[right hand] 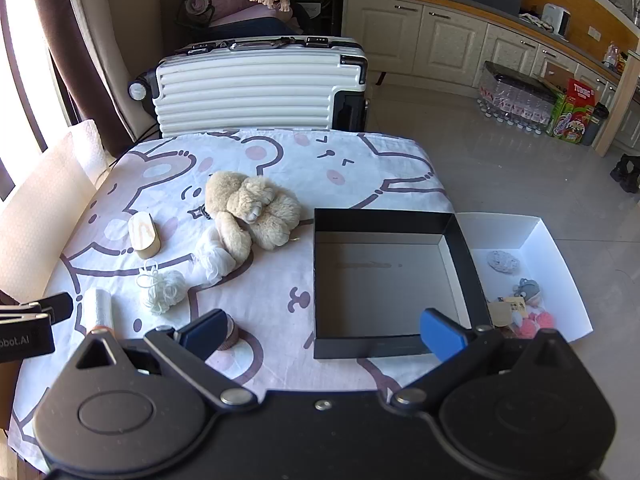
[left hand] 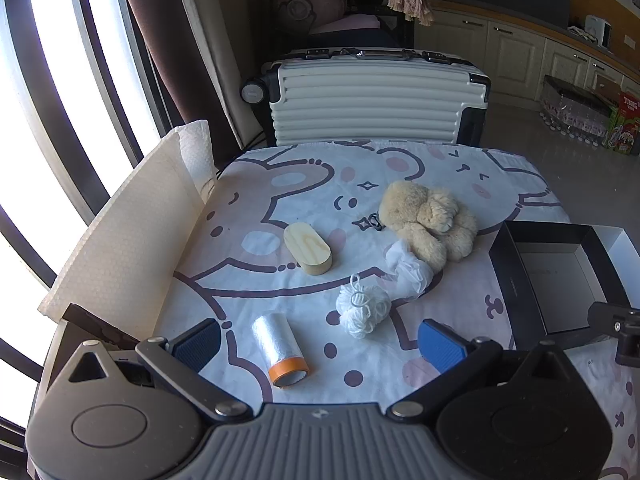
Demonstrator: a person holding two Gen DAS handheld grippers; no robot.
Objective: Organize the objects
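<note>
Bear-print tablecloth (left hand: 280, 292), left gripper (left hand: 320, 344) and right gripper (right hand: 322, 330) angled downward, spread wide

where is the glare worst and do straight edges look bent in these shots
Left wrist view: the window is blown out white, its bars bow strongly, and the suitcase ribs curve. Right wrist view: glare sits only at the left edge; the black box rim skews outward, and sunlight washes the floor.

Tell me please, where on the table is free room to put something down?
Free: the cloth between the white yarn and the black box, the far cloth before the suitcase, and inside the black box. Crowded: around the plush toy, white fabric and wooden block.
</note>
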